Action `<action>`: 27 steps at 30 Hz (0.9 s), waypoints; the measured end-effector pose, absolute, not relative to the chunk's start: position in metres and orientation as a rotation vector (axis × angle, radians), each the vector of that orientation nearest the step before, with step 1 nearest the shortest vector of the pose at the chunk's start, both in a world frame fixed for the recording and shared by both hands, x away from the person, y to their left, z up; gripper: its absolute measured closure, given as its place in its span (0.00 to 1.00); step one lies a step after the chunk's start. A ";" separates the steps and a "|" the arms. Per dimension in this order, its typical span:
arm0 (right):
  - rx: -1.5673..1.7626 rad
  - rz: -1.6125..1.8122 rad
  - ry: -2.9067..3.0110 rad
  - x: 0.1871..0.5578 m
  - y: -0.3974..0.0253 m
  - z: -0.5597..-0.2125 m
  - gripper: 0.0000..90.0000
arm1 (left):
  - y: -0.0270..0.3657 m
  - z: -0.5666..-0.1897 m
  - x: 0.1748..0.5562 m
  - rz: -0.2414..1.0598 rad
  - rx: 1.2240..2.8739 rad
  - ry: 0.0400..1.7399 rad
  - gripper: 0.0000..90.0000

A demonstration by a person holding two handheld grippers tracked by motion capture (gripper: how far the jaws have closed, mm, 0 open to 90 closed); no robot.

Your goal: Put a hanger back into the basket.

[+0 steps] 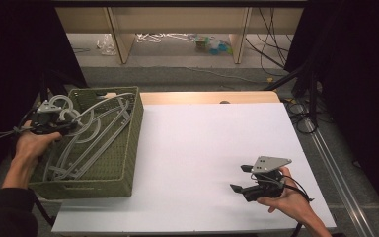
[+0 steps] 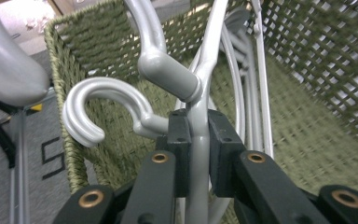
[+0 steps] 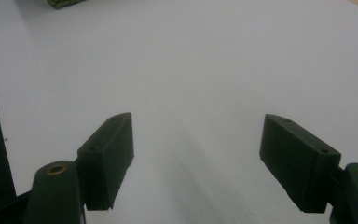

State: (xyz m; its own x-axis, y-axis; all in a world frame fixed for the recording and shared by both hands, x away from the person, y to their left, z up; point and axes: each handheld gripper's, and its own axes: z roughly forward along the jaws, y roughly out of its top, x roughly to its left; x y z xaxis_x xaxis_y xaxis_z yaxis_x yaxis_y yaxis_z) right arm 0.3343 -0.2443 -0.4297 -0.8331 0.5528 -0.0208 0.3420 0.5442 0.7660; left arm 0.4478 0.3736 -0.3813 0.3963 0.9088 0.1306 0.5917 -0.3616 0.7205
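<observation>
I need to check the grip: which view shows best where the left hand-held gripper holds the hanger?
The left gripper view: its pads clamp the hanger on its neck, just below the hook. In the high view the left hand-held gripper is small over the basket, the grip unclear. The right gripper view faces the table.

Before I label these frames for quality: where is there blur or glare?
Left gripper view: the basket weave at right is smeared, and the hanger hooks shine. Right gripper view: fingers soft-edged over the evenly lit table. High view: dark at both sides.
</observation>
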 end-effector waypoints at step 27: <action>0.772 1.177 2.513 0.334 -0.245 -0.430 0.29 | 0.377 -0.383 0.427 0.766 1.867 1.413 0.60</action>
State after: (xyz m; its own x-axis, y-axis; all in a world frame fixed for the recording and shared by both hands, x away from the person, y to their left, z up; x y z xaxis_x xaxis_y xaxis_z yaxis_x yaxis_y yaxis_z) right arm 0.3344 -0.2449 -0.4300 -0.8249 0.5652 -0.0103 0.3538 0.5304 0.7703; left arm 0.4272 0.3774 -0.3829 0.2426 0.9683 0.0594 0.5781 -0.1935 0.7927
